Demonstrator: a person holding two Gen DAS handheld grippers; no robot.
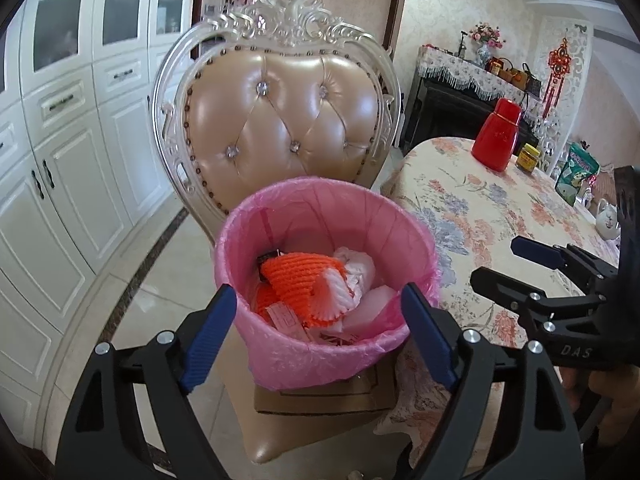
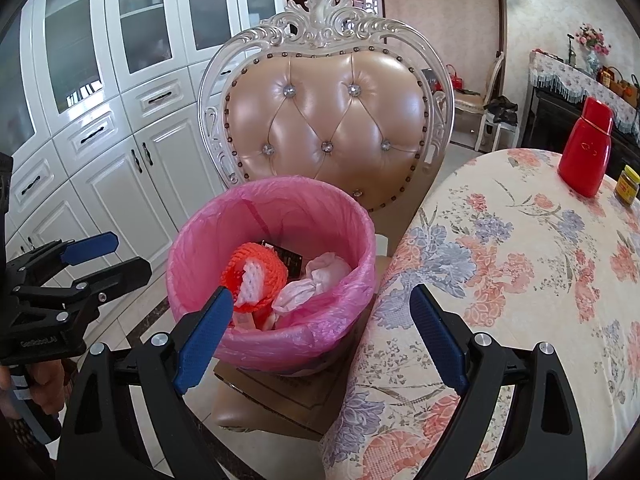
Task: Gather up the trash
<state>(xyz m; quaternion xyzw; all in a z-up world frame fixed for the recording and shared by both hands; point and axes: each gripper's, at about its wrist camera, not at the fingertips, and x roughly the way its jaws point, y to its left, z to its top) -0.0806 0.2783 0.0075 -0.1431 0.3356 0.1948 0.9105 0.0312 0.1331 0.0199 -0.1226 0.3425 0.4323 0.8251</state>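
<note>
A bin lined with a pink bag [image 1: 320, 352] [image 2: 276, 344] stands on a cardboard box on a chair seat. Inside it lie an orange foam net [image 1: 298, 276] [image 2: 256, 272], white crumpled paper [image 1: 360, 266] [image 2: 316, 280] and a dark wrapper [image 2: 289, 258]. My left gripper [image 1: 316, 328] is open and empty, its fingers on either side of the bin's near rim. My right gripper [image 2: 320, 334] is open and empty, just in front of the bin and the table edge. Each gripper also shows in the other's view, the right [image 1: 516, 264] and the left [image 2: 116, 256].
A tufted leather chair [image 1: 280, 120] [image 2: 332, 120] holds the box and bin. To the right is a table with a floral cloth [image 1: 500, 216] [image 2: 520, 280], bearing a red bottle [image 1: 498, 134] [image 2: 588, 148], a small jar [image 1: 528, 158] [image 2: 627, 186] and a white teapot [image 1: 608, 220]. White cabinets [image 1: 60, 160] line the left.
</note>
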